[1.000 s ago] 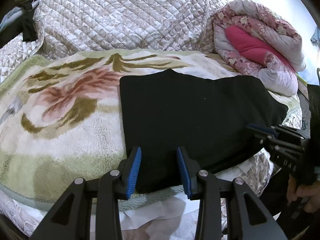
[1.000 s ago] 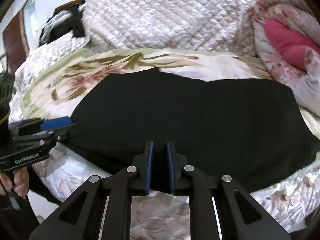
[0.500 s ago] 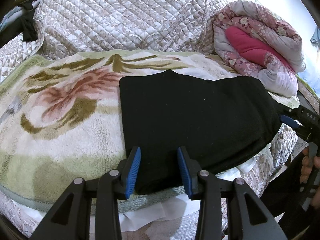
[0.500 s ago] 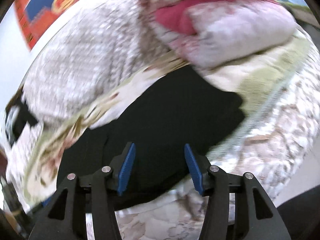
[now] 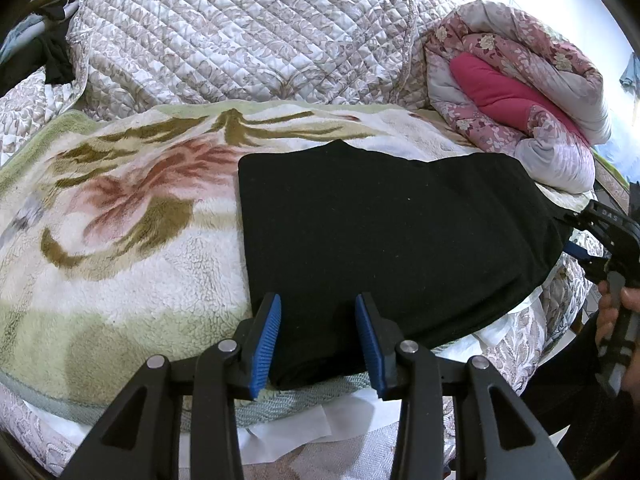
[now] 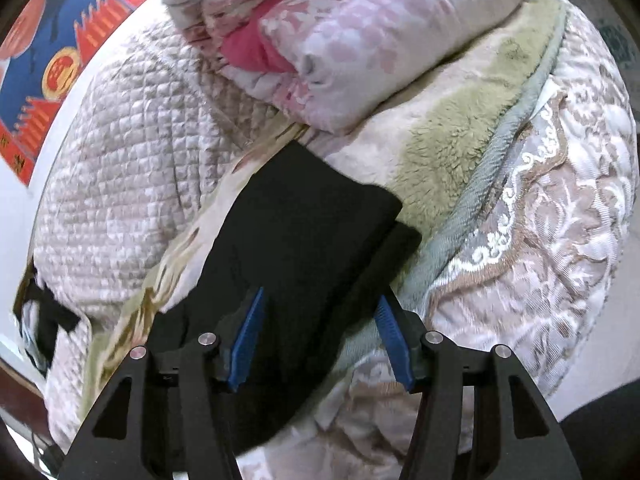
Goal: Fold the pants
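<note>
The black pants [image 5: 392, 236] lie folded flat on the floral fleece blanket [image 5: 120, 232]. My left gripper [image 5: 318, 336] is open, its blue pads either side of the pants' near left corner, holding nothing. My right gripper [image 6: 318, 340] is open at the pants' right end [image 6: 304, 232], jaws straddling the edge of the cloth. It also shows at the right edge of the left wrist view [image 5: 592, 236], partly hidden behind the pants.
A quilted cover [image 5: 240, 40] is heaped at the back. A rolled pink floral duvet [image 5: 520, 92] lies at the back right. The lace-trimmed bed edge [image 6: 540, 248] drops off on the near side. A red and blue poster [image 6: 52, 64] hangs on the wall.
My right gripper opened, left the middle of the pants' near edge and swung to their right end. My left gripper stayed open and in place.
</note>
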`<action>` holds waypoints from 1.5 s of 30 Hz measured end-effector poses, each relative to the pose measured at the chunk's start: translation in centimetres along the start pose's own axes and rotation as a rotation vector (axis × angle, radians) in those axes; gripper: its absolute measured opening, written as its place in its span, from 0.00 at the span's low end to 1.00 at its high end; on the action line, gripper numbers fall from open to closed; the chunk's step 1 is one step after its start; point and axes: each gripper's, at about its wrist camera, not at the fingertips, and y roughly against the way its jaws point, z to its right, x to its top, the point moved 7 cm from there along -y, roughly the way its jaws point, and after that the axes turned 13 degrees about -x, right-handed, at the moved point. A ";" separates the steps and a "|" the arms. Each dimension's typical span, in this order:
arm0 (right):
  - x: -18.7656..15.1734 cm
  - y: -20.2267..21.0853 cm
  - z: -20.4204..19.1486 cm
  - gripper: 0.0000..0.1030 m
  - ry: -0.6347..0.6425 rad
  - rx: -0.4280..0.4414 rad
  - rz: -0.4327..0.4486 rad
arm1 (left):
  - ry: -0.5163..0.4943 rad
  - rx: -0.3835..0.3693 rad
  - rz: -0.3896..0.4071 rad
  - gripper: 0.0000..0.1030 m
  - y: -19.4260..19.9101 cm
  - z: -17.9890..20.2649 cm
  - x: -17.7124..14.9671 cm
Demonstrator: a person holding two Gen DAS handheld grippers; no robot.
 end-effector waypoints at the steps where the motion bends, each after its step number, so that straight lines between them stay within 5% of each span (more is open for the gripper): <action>1: 0.1 0.0 0.0 0.54 -0.002 0.000 0.005 | 0.001 0.000 0.000 0.40 0.0 0.0 0.0; 9: 2.0 0.8 -2.0 0.56 0.061 0.034 0.071 | -0.001 0.001 0.001 0.41 0.0 -0.1 0.1; 12: 2.4 -1.7 -2.2 0.45 0.073 -0.002 0.006 | -0.003 0.000 0.000 0.42 0.0 -0.1 0.1; 14: 2.4 -2.5 -2.0 0.28 0.072 -0.014 -0.024 | -0.002 -0.002 -0.001 0.42 0.0 -0.2 0.1; 20: 2.9 0.3 -4.7 0.22 0.151 0.030 0.032 | 0.026 -0.006 0.015 0.42 0.6 -0.5 0.9; 26: 2.5 3.7 -11.5 0.22 0.313 0.133 0.064 | 0.112 0.032 0.074 0.42 2.6 -3.3 2.7; 32: -2.1 5.3 -19.8 0.22 0.512 0.237 0.045 | 0.213 0.087 0.138 0.42 5.1 -7.2 3.6; 36: -8.1 5.1 -24.4 0.22 0.675 0.297 -0.008 | 0.267 0.110 0.175 0.42 6.7 -9.1 3.7; 41: -17.3 2.2 -26.7 0.21 0.891 0.320 -0.142 | 0.312 0.116 0.200 0.42 7.7 -10.4 3.8; 45: -20.2 0.9 -26.0 0.22 0.967 0.287 -0.151 | 0.314 0.104 0.198 0.42 7.7 -10.4 3.7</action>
